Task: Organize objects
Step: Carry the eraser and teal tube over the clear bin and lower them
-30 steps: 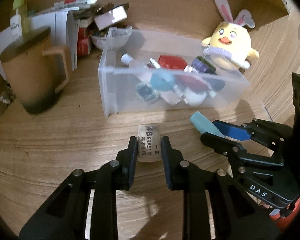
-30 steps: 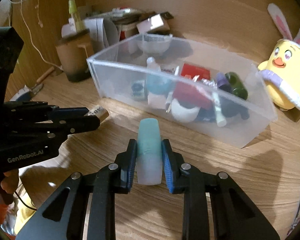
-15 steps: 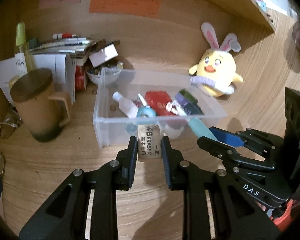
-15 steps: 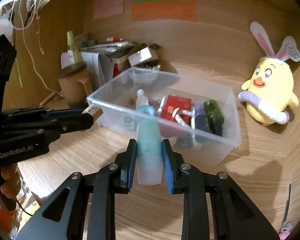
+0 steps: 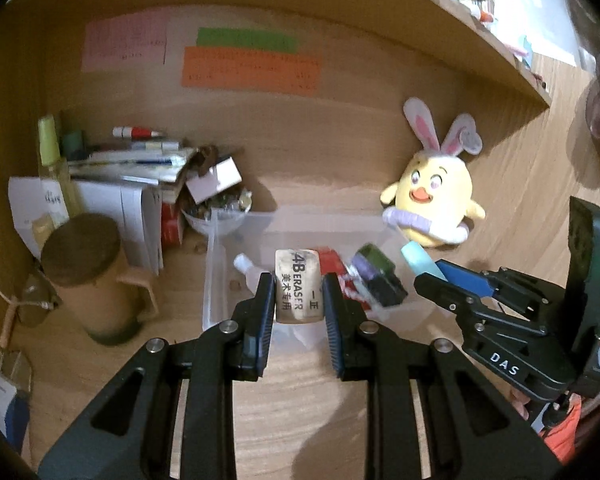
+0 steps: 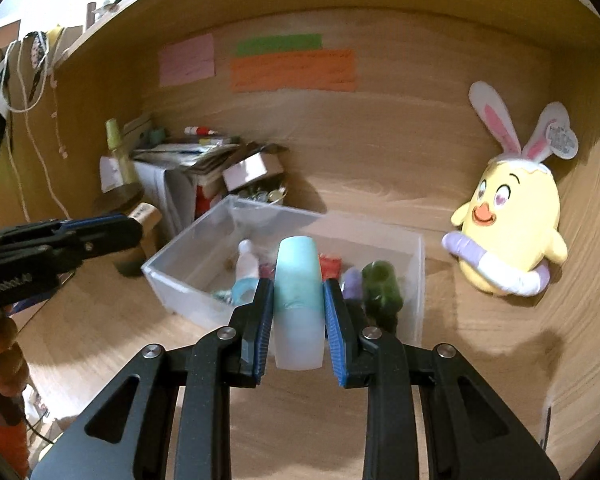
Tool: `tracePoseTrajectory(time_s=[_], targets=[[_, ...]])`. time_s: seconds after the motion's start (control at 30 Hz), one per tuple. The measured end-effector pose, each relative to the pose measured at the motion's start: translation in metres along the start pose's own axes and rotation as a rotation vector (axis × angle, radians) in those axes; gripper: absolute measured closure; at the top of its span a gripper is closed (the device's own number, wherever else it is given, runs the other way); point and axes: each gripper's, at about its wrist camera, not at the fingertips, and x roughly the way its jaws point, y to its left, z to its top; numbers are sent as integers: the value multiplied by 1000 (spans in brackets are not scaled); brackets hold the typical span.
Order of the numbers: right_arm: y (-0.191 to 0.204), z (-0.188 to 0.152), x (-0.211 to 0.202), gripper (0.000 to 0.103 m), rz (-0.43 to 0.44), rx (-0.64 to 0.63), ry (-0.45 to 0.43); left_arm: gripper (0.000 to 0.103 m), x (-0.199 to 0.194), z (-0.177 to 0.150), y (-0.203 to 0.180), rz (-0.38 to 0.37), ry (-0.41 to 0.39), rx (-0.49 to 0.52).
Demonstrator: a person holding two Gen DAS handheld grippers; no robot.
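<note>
Wooden desk alcove (image 6: 380, 152), walled at back and sides. Clear rectangular plastic bin (image 6: 419, 280) out on the desk floor, already holding a white dropper bottle, a red packet, a purple item and a dark green bottle: evidently the collecting place for loose items, hence both tools aimed toward it. Yellow plush chick with rabbit ears (image 6: 512, 236) propped against the right wall beside the bin, outside it. Brown lidded mug (image 5: 88, 276) and a heap of papers and boxes off to the left, well apart from the bin.

Left gripper (image 5: 298, 292) clenched on a beige block eraser printed "4B ERASER" (image 5: 298, 286), pinched across its flat sides, front end jutting past the fingertips, seen against the bin's near left part. Right gripper (image 6: 298, 300) clenched on a pale teal-and-white rounded tube (image 6: 299, 296), gripped at mid-length, lengthwise between the pads, off the desk, in line with the bin's middle. Likely next: carry over the rim, then release.
</note>
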Motion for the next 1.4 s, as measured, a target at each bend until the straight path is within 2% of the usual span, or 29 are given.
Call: tracePoseTrajectory(time_s=[0.33,0.83,0.97,1.1,1.3,1.4], targets=[[-21,20,24,80,-18,30,8,80,23,21,4,33,-3,0],[-37,19,81,80,-11,40,131,80,100,13,21,21,175,-41],[-37,13,96,80,1,41,177,88,115,8,24,14,217,-45],[-34,8,106,80,-3,25,206,88,122,3,24,18,239,-47],[-32,6,110,80,-8,4,231,87,118,2,21,8,224,-46],[-33,6,106,75,-5,3,231,87,115,1,20,-6,222,-44]])
